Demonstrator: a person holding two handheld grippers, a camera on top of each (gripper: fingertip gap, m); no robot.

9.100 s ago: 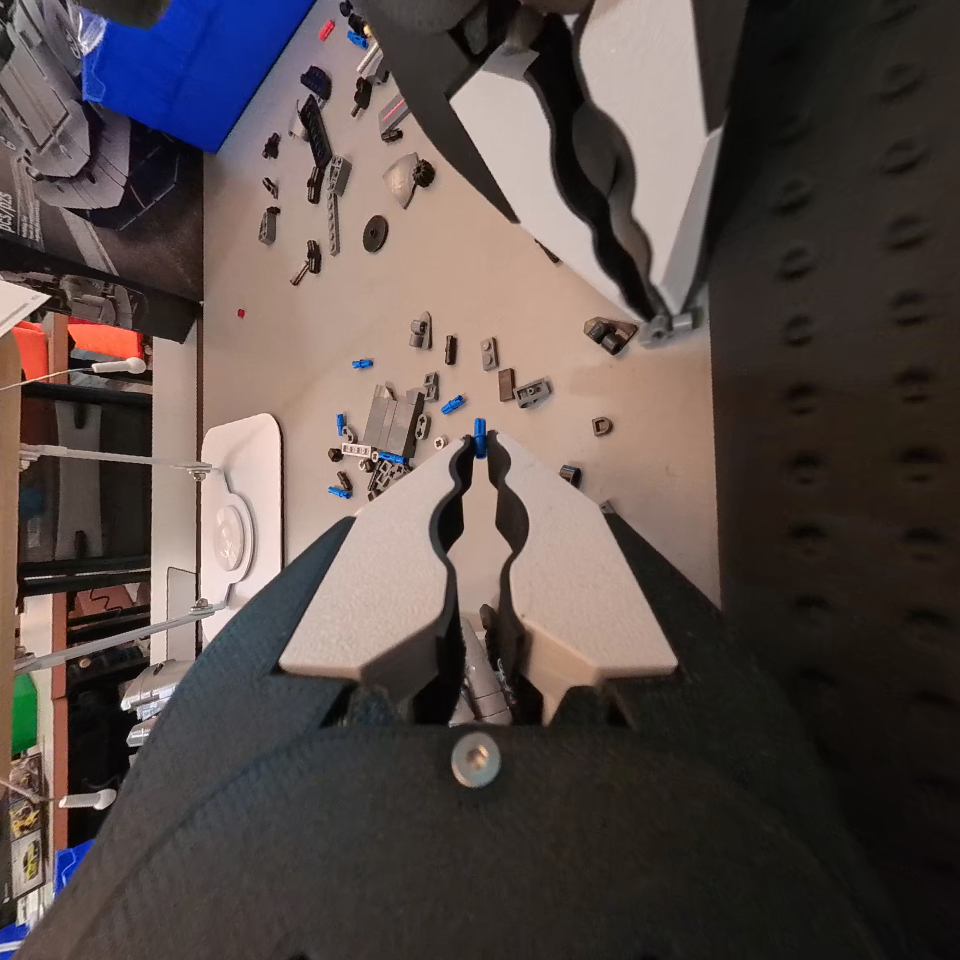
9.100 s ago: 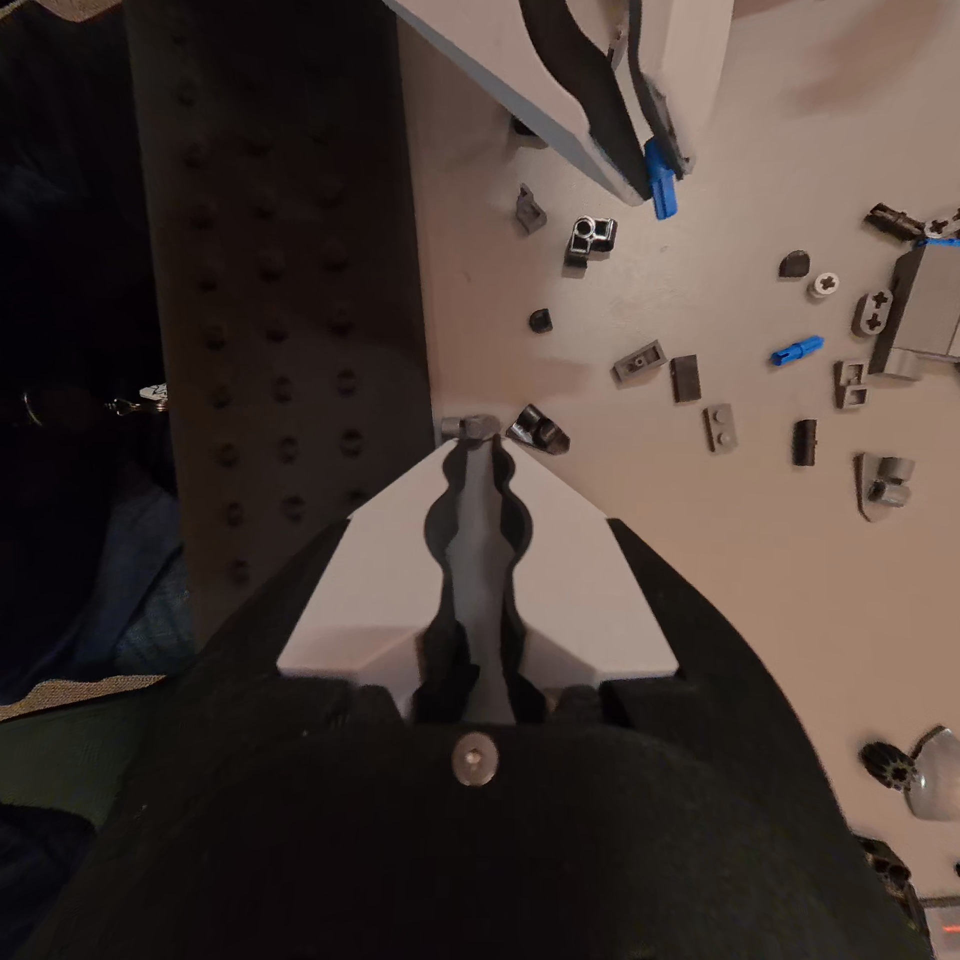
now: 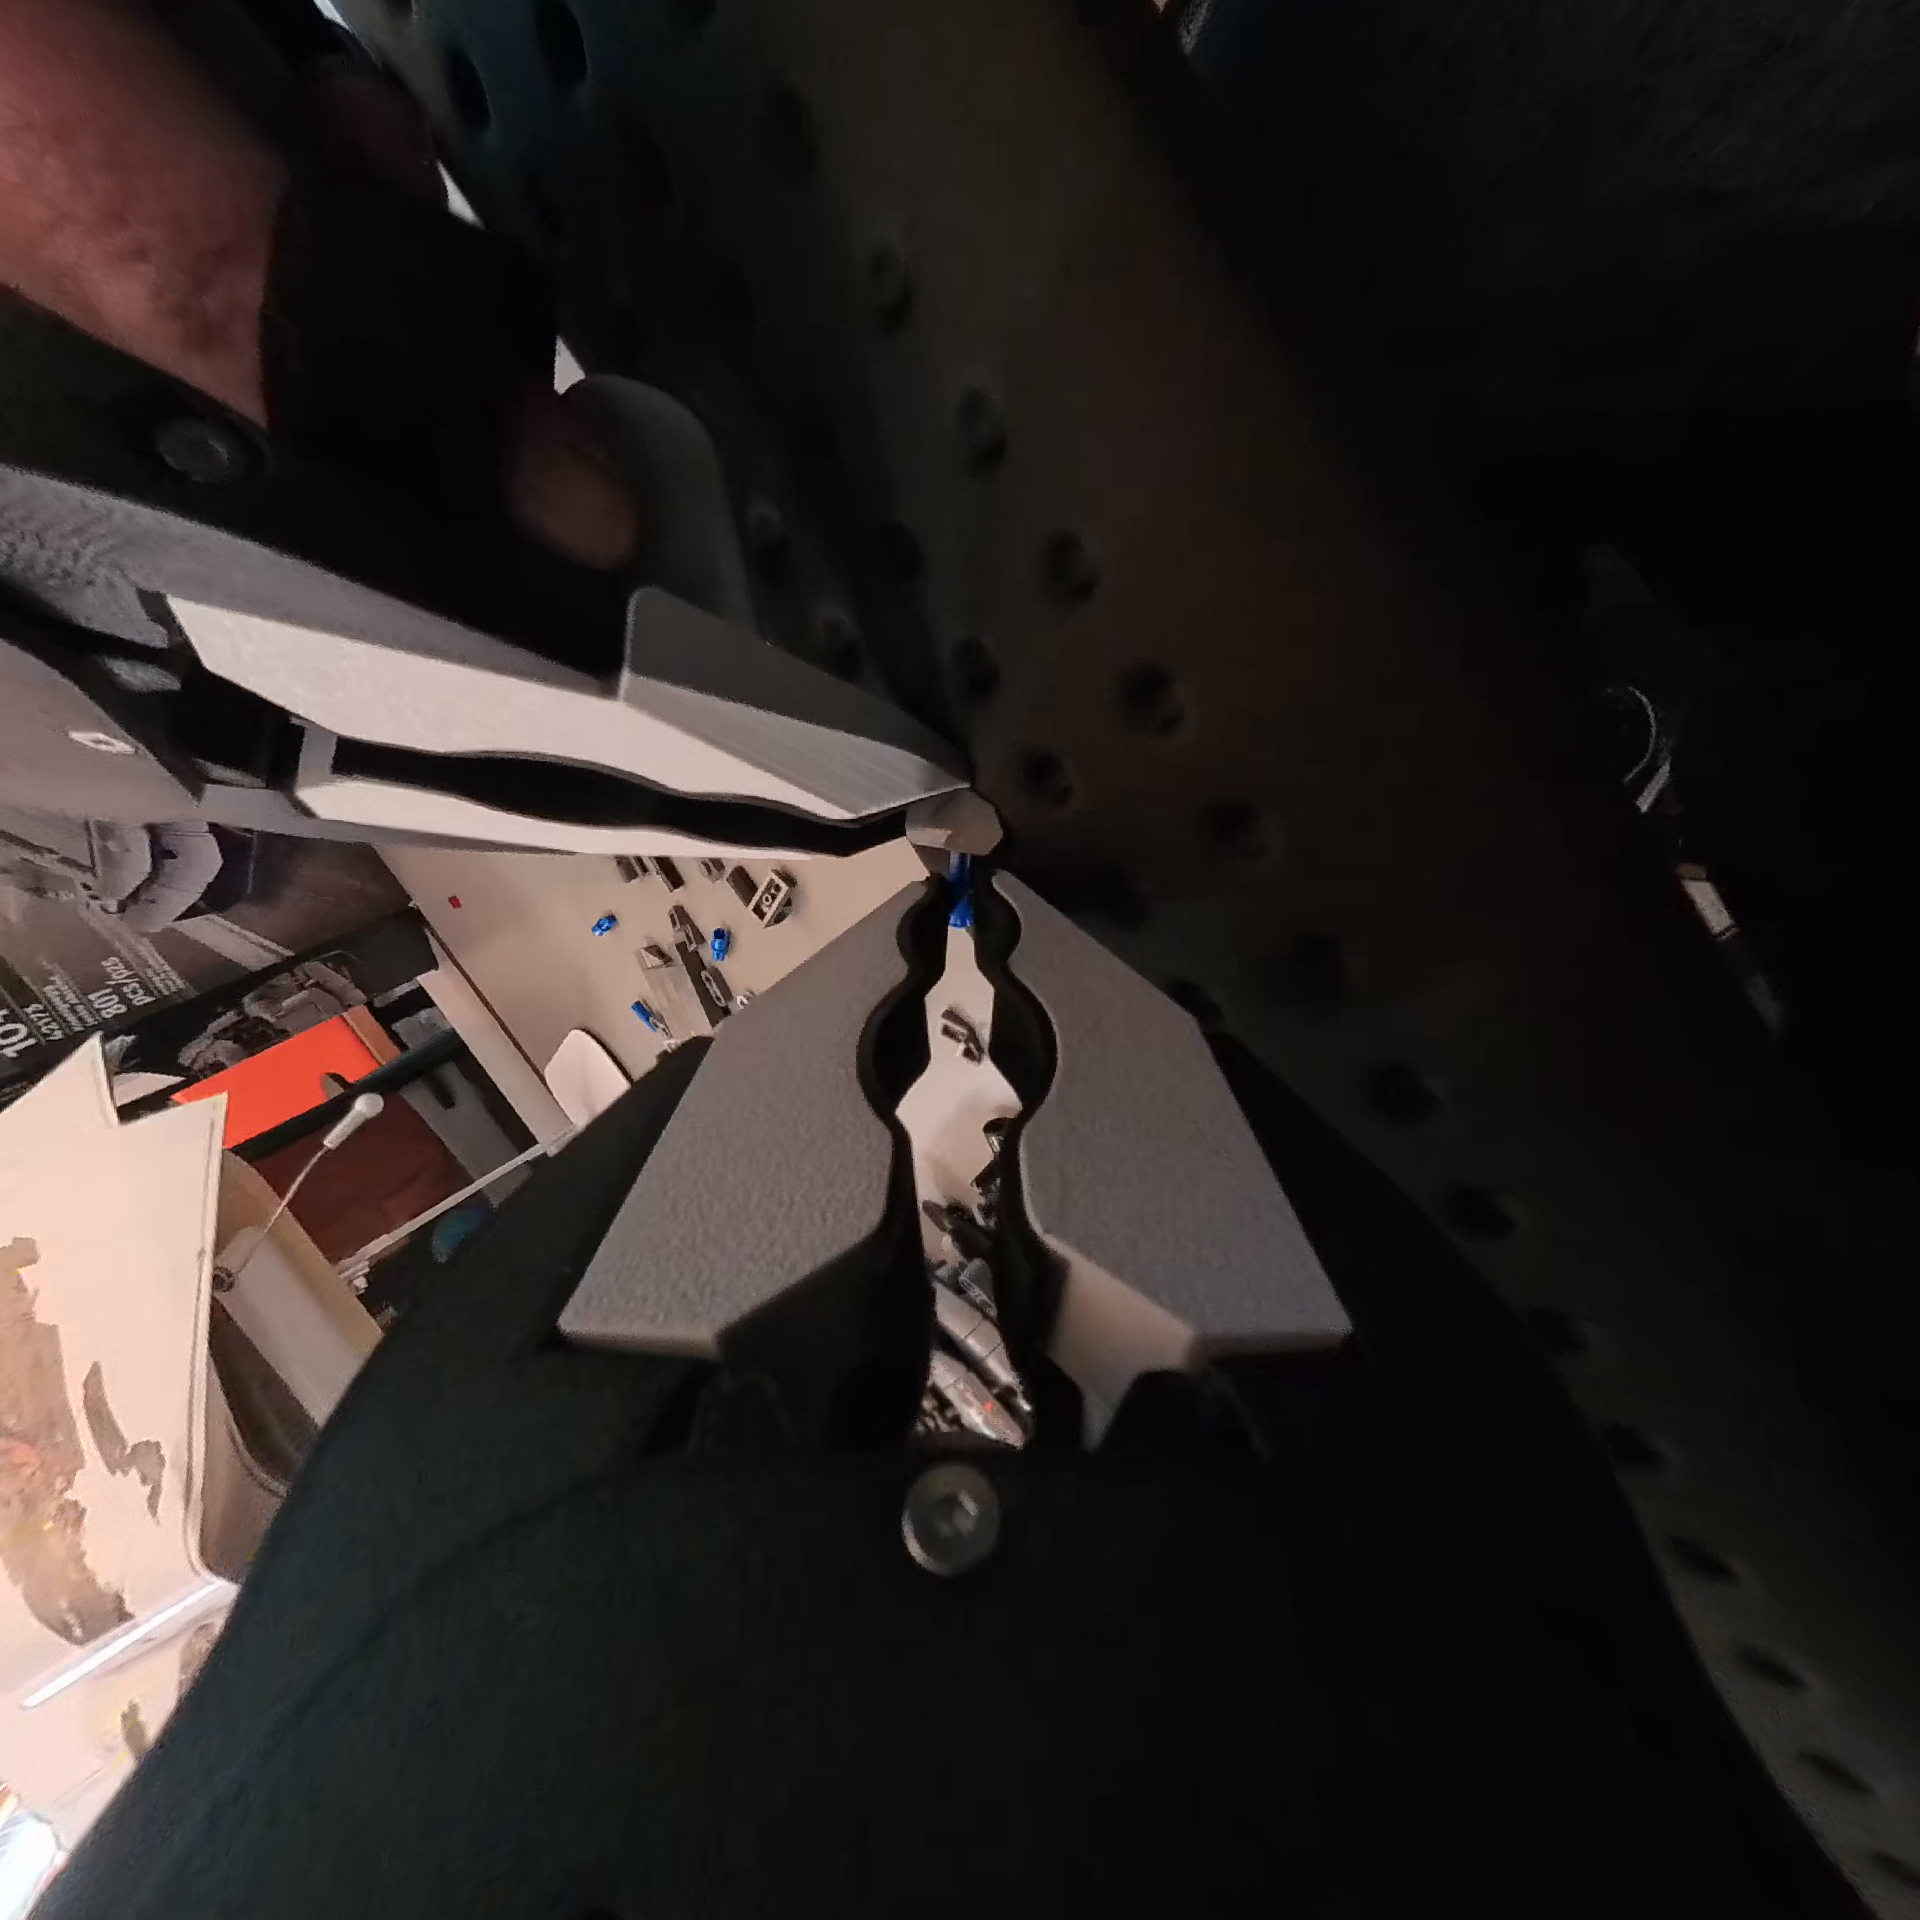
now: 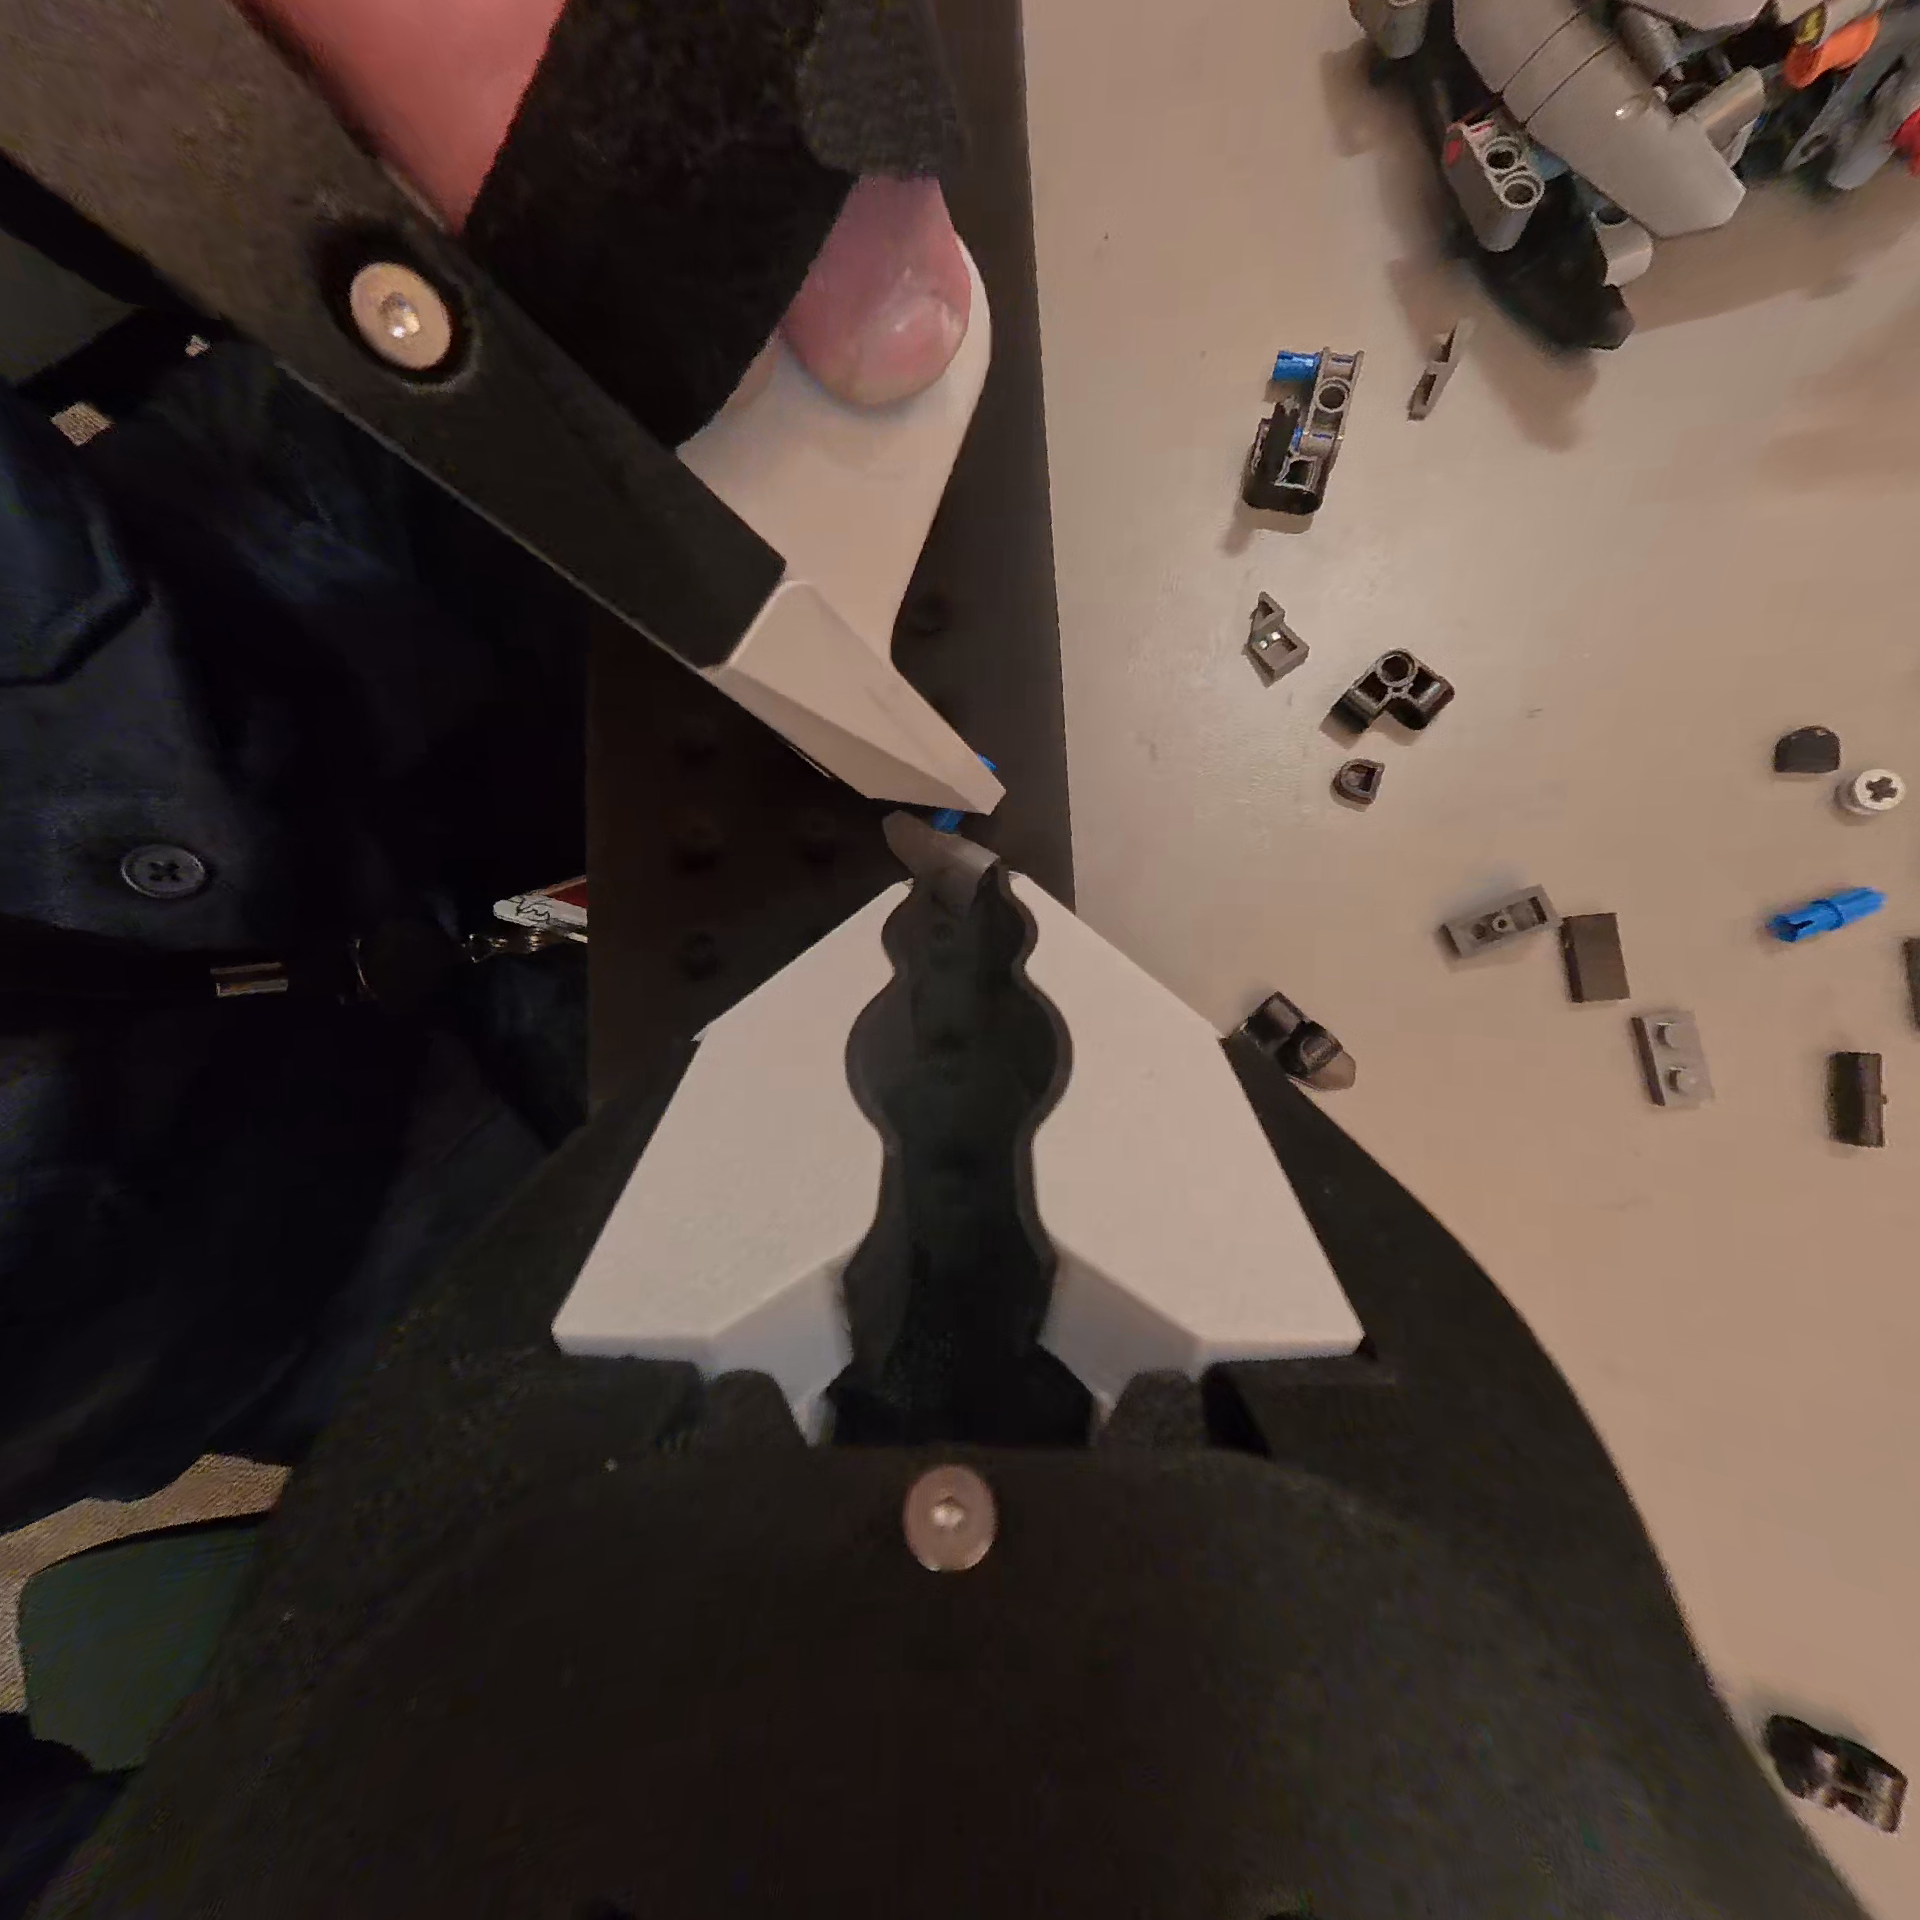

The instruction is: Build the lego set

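Left claw [image 3: 961,883] is pinching a blue pin [image 3: 961,902] at its tips. Right claw [image 4: 951,883] is pinching a small grey piece [image 4: 951,860]. Both claws are meeting tip to tip above the dark studded strip [image 4: 821,727] at the bench [image 4: 1351,1299] edge, pin end just beside the grey piece. Cannot tell if the pin is entering a hole yet.

Progress, judged: early-to-mid build. One larger grey assembly [image 4: 1590,135] is sitting at the far top of the right wrist view, already several pieces joined. One small sub-assembly [image 4: 1299,431] with a blue pin in it is lying nearer. Current step looks like mating pin and grey piece; not seated yet. Many loose parts left, so plenty remaining.

Counts, right wrist view: loose blue pins on bench, one [image 4: 1829,914]. Flat grey plates, two, plus one dark tile between them. Dark angled connector [image 4: 1392,691], one. White round piece [image 4: 1875,792], one. Other small dark bits, roughly seven. Left wrist view is showing more blue pins and grey parts far off, too small to count. Box [image 3: 156,935] is standing at the bench end.
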